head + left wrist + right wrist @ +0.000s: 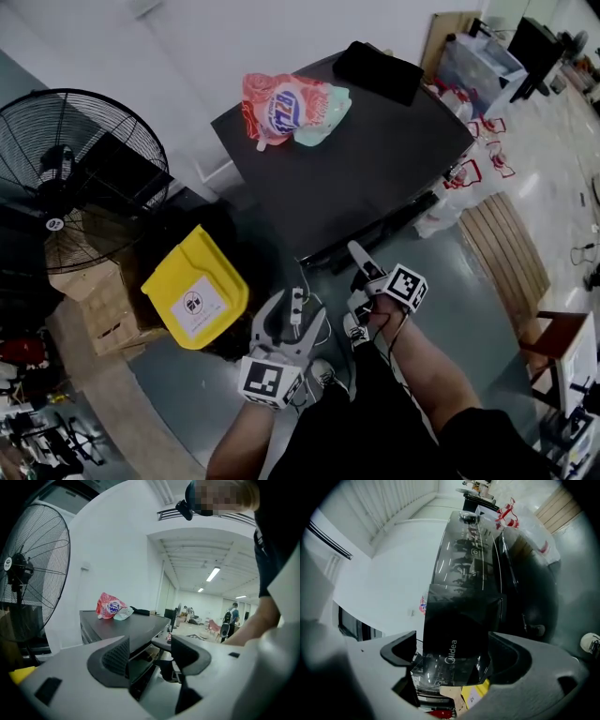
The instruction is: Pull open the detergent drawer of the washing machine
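the detergent drawer [457, 620] sits at the top of the washing machine [375, 159] front, a glossy black plate with pale lettering, framed in the gap of my right tongs [453, 654]. those tongs stand wide apart and clamp nothing; the plate shows between the pads, and i see neither pad pressing on it. it looks to me as if the drawer stands a little proud of the front panel, but the rolled view won't let me say how far.

to do this well i'd close on the plate's edges, square to it, then draw straight back along the runners. no twist, no lift, because slick plastic like that slips out of a crooked grip.

my left tongs [150, 654] are apart too, empty, held low beside the right. i'd keep them clear of the drawer's path.

the machine's top is flat, dark and matte. a crinkled red-and-white detergent pouch [291, 108] lies near its far left corner, and a black folded thing [380, 70] rests at the far edge. on the floor stand a wire-caged fan [70, 169] and a smooth yellow plastic piece [192, 286].
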`<action>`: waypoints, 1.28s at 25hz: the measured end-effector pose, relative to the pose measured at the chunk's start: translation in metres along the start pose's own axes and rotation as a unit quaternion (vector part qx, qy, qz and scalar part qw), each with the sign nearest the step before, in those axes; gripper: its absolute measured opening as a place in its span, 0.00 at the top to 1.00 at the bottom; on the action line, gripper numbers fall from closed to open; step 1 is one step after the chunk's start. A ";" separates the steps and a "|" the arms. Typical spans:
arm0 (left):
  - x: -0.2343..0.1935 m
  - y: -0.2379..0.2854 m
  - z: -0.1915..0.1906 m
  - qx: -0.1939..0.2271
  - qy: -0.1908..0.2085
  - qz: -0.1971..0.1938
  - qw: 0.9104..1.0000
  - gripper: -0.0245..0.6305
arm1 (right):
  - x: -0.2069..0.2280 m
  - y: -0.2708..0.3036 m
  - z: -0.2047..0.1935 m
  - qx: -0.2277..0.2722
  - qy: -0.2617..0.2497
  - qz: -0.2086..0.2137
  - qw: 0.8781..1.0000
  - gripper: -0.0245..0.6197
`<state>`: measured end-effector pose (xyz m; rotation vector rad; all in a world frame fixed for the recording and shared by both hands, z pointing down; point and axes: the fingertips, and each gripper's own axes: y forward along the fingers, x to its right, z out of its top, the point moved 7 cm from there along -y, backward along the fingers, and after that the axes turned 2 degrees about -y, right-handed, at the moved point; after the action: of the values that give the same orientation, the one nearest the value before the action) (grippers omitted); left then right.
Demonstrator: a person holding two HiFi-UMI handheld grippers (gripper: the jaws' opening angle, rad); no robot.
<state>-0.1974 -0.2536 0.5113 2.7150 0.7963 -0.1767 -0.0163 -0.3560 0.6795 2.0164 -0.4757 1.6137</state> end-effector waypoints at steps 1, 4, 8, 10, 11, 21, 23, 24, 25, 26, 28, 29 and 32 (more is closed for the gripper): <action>-0.002 0.001 -0.001 -0.002 -0.002 0.001 1.000 0.58 | 0.001 0.003 0.000 -0.002 0.003 -0.005 1.000 0.21; -0.007 0.005 -0.002 -0.005 -0.007 0.003 1.000 0.58 | 0.003 0.012 0.000 -0.006 0.012 -0.018 1.000 0.21; -0.012 0.008 -0.004 -0.005 -0.012 0.004 1.000 0.58 | 0.004 0.024 0.000 -0.012 0.011 -0.009 1.000 0.21; -0.015 0.008 -0.004 -0.003 -0.014 0.005 1.000 0.58 | 0.006 0.025 0.000 -0.013 0.011 -0.005 1.000 0.21; -0.016 0.008 -0.005 -0.002 -0.015 0.005 1.000 0.58 | 0.007 0.025 0.000 -0.013 0.009 -0.003 1.000 0.21; -0.018 -0.002 -0.004 0.000 -0.020 0.007 1.000 0.58 | 0.007 0.023 -0.002 0.003 0.010 -0.001 1.000 0.22; -0.018 -0.003 -0.003 0.000 -0.021 0.006 1.000 0.58 | 0.008 0.023 -0.002 0.005 0.010 -0.001 1.000 0.23; -0.017 -0.004 -0.003 -0.001 -0.022 0.006 1.000 0.58 | 0.008 0.023 -0.002 0.005 0.011 -0.002 1.000 0.23; -0.017 -0.004 -0.002 -0.001 -0.022 0.005 1.000 0.58 | 0.008 0.022 -0.003 0.005 0.012 -0.003 1.000 0.23; -0.015 -0.004 -0.002 -0.002 -0.023 0.004 1.000 0.58 | 0.008 0.022 -0.003 0.004 0.012 -0.003 1.000 0.23; -0.013 -0.004 -0.002 -0.002 -0.024 0.002 1.000 0.58 | 0.008 0.019 -0.004 0.003 0.014 -0.002 1.000 0.23; -0.011 -0.004 -0.002 -0.002 -0.025 0.001 1.000 0.58 | 0.009 0.017 -0.004 0.002 0.014 -0.002 1.000 0.23; -0.008 -0.006 -0.001 -0.001 -0.024 -0.002 1.000 0.58 | 0.009 0.012 -0.006 0.003 0.015 0.000 1.000 0.23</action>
<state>-0.2073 -0.2522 0.5124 2.6972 0.7875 -0.2403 -0.0258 -0.3622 0.6909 1.9950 -0.4592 1.6439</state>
